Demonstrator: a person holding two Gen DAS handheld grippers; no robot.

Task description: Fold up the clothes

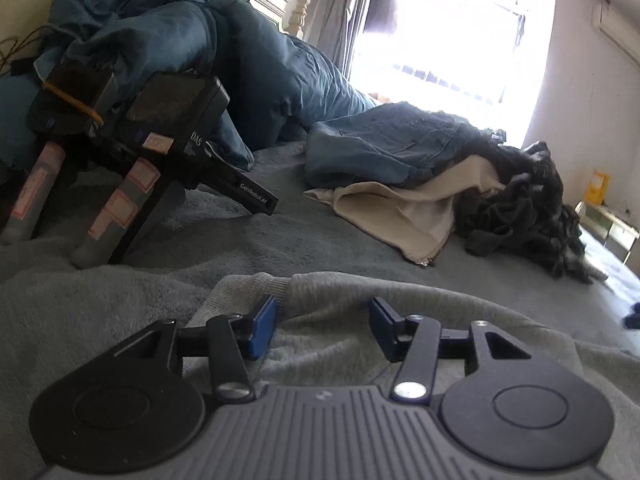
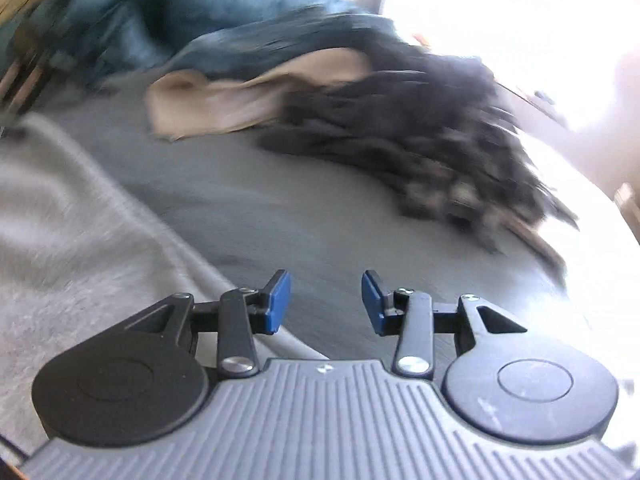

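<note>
A light grey sweatshirt (image 1: 340, 344) lies spread on the grey bed cover (image 1: 280, 240), its ribbed edge just ahead of my left gripper (image 1: 322, 324). That gripper hovers low over it, open, and its blue pads (image 1: 264, 326) touch no cloth. In the blurred right wrist view the same grey garment (image 2: 60, 208) lies to the left. My right gripper (image 2: 326, 300) is open over the bare bed cover (image 2: 260, 200), with nothing between its jaws.
A heap of clothes lies farther back: blue jeans (image 1: 380, 148), a beige garment (image 1: 400, 208) and a black one (image 1: 528, 208). A blue duvet (image 1: 240, 52) is bunched by the headboard. A black device on taped legs (image 1: 120, 128) stands at the left. A bright window is behind.
</note>
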